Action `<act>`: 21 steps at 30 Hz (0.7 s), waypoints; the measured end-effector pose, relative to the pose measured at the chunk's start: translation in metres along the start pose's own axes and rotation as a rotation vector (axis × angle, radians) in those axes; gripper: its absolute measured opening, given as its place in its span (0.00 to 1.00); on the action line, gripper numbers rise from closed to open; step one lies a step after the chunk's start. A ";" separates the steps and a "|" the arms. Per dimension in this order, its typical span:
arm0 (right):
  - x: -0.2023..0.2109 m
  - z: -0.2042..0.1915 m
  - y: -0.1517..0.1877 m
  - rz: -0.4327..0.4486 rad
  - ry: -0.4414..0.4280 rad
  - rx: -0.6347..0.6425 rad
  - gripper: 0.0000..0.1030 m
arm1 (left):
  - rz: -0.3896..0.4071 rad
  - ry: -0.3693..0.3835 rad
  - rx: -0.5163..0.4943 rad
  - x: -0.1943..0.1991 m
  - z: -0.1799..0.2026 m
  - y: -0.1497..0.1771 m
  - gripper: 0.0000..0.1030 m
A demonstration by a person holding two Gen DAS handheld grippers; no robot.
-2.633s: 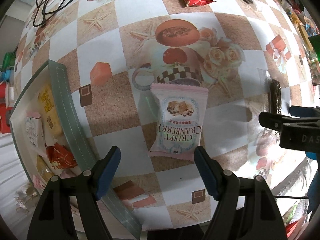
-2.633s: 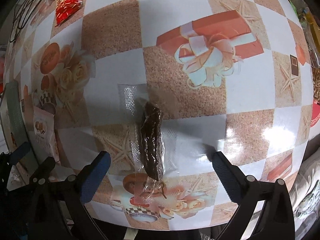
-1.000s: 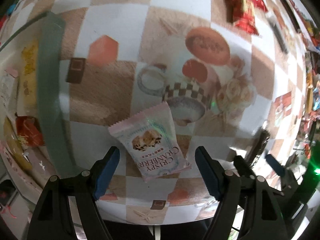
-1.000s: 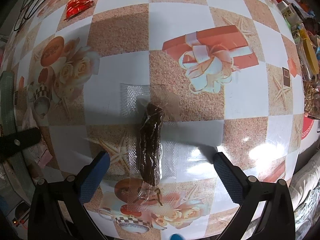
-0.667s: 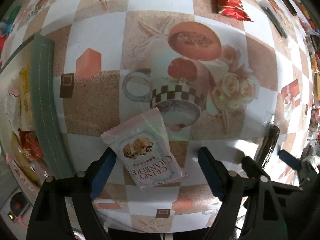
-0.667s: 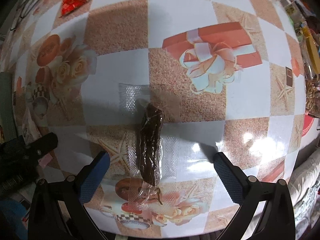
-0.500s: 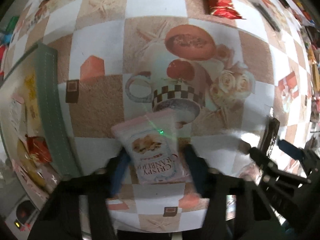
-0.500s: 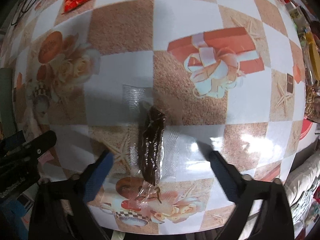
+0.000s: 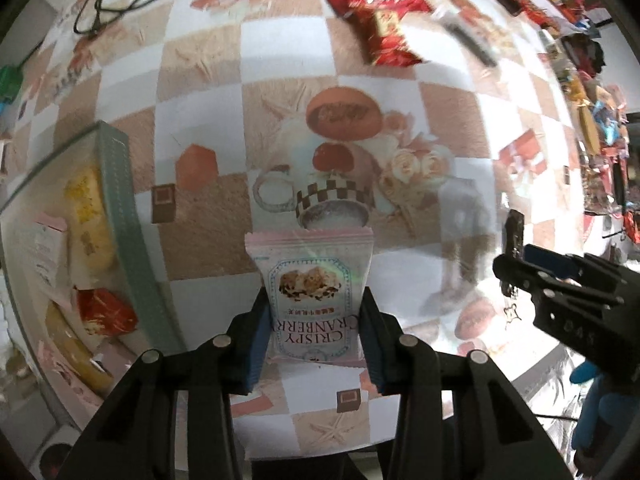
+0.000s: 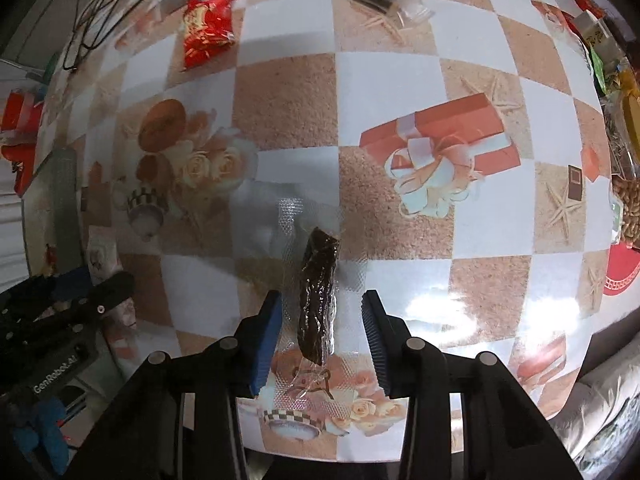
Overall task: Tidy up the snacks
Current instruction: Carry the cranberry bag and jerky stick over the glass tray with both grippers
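Both downward-pointing grippers clamp snacks: left gripper (image 9: 314,334) cranberry packet (image 9: 311,292), right gripper (image 10: 322,330) dark bar (image 10: 318,300).

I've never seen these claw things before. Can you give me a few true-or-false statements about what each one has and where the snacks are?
1. The left claw grips a pink Crispy Cranberry packet. True; its jaws have just been closing on it.
2. The right claw has nothing between its jaws. False: a dark snack in a clear wrapper sits between them, and they have just been closing on it.
3. The green-rimmed tray already has snacks in it. True.
4. The red packet lies inside that tray. False: it lies on the checked tablecloth, well away from the tray.
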State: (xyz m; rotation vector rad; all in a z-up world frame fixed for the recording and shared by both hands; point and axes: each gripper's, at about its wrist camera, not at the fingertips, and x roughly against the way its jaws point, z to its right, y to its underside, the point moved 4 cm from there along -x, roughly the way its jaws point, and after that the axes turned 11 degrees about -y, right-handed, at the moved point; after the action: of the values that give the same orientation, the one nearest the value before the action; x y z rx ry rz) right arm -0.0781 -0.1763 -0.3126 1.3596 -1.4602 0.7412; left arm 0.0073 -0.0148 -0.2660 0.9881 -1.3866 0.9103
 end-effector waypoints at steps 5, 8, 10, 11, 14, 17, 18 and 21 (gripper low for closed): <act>0.013 -0.002 -0.003 0.001 -0.023 -0.010 0.41 | 0.034 -0.004 -0.006 0.016 -0.017 0.017 0.43; 0.019 -0.003 -0.005 0.002 -0.032 0.004 0.41 | 0.054 -0.008 0.006 0.026 -0.025 0.022 0.43; 0.021 -0.016 -0.004 0.004 -0.042 0.017 0.41 | 0.063 -0.006 0.017 0.034 -0.036 0.026 0.43; 0.023 -0.021 -0.005 0.004 -0.047 0.026 0.41 | 0.064 -0.006 0.023 0.037 -0.041 0.024 0.43; 0.030 -0.044 -0.011 0.004 -0.068 0.066 0.41 | 0.076 -0.010 0.057 0.047 -0.054 0.033 0.43; 0.032 -0.072 -0.009 0.006 -0.084 0.118 0.41 | 0.087 -0.009 0.096 0.049 -0.071 0.033 0.43; 0.031 -0.082 -0.008 0.006 -0.087 0.133 0.41 | 0.089 -0.009 0.109 0.053 -0.079 0.035 0.43; 0.030 -0.111 -0.008 0.005 -0.101 0.191 0.41 | 0.101 -0.020 0.145 0.059 -0.101 0.046 0.43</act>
State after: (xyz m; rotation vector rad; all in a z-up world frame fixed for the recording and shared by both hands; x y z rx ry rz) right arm -0.0408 -0.0887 -0.2480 1.5583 -1.5021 0.8425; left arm -0.0006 0.0919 -0.2013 1.0448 -1.4128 1.0914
